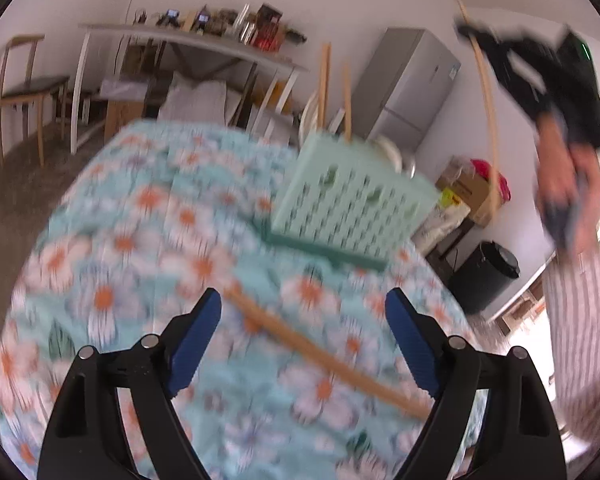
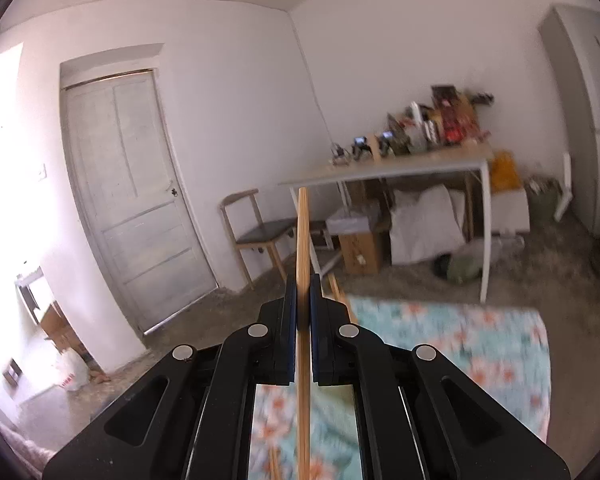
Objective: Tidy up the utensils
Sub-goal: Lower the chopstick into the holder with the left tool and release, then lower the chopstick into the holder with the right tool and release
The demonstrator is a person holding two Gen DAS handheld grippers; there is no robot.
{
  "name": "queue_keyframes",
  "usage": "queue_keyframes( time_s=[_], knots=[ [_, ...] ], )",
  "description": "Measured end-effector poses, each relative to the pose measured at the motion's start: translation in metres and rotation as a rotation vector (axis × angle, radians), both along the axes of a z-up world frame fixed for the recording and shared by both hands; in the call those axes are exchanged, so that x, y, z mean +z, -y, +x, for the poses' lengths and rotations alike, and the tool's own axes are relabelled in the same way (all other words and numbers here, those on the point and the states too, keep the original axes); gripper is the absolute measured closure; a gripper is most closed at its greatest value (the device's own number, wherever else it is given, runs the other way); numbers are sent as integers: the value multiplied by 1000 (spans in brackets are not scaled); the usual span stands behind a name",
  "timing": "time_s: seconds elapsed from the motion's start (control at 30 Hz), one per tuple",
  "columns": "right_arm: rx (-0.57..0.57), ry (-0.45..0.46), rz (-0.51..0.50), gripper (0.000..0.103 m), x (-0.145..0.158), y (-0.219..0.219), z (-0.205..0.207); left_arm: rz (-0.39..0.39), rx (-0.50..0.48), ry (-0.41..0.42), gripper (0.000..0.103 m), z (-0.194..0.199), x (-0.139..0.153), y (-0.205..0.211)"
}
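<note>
Wooden chopstick [image 2: 302, 280], clamped upright in the closed right gripper [image 2: 302, 320], looks bound for the mint perforated plastic basket [image 1: 352, 204]; the wide-open, empty left gripper [image 1: 304, 336] must next close on the second chopstick [image 1: 324, 354] mid-tablecloth.

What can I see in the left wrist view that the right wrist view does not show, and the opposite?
Only the left wrist view shows the green basket with two chopsticks standing in it, a chopstick lying on the cloth between the open fingers of the left gripper, and the right gripper raised high from outside.

Only the right wrist view shows the door and the right gripper's fingers shut on a chopstick.

Both show the flowered tablecloth, the white desk, the wooden chair and the fridge.
</note>
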State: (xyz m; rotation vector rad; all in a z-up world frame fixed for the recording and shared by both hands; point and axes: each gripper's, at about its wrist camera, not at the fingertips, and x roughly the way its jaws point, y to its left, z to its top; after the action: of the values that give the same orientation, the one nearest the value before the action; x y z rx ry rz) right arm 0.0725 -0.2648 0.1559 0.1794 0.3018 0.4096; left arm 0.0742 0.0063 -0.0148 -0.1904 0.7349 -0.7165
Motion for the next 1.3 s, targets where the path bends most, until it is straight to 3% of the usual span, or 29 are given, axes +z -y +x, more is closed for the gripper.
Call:
queue_keyframes(
  time_s=[0.2,0.4,0.63,0.7,0.73,0.77,0.83,1.07,1.17,1.3],
  knots=[
    [-11,49,-59,99,6,-21,51,13,1,-41,21,-10,-23,-11],
    [-69,14,-166,99,-23,-28,82,0,6,-44,21,-4,-25,-18],
    [-91,-107,-343,99,-73,-30,87,-20,8,-72,21,1,-32,-23],
    [-98,-130,-370,96,-78,-27,80,-20,9,-74,21,1,-32,-23],
    [-110,-138,-374,88,-80,-23,72,-21,9,-73,21,1,-32,-23],
    [-117,-139,-369,76,-79,-20,69,-21,10,-73,21,1,-31,-23],
    [-146,-128,-338,65,-73,-8,47,-20,11,-73,21,0,-30,-22],
    [-184,-118,-241,53,-62,14,-40,-12,2,-86,21,-6,-27,-16],
    [-181,-166,-175,50,-79,16,-72,-17,1,-94,21,-10,-26,-14],
    [-161,-304,-63,49,-127,16,-97,-23,-20,-134,21,-14,-29,-6]
  ],
)
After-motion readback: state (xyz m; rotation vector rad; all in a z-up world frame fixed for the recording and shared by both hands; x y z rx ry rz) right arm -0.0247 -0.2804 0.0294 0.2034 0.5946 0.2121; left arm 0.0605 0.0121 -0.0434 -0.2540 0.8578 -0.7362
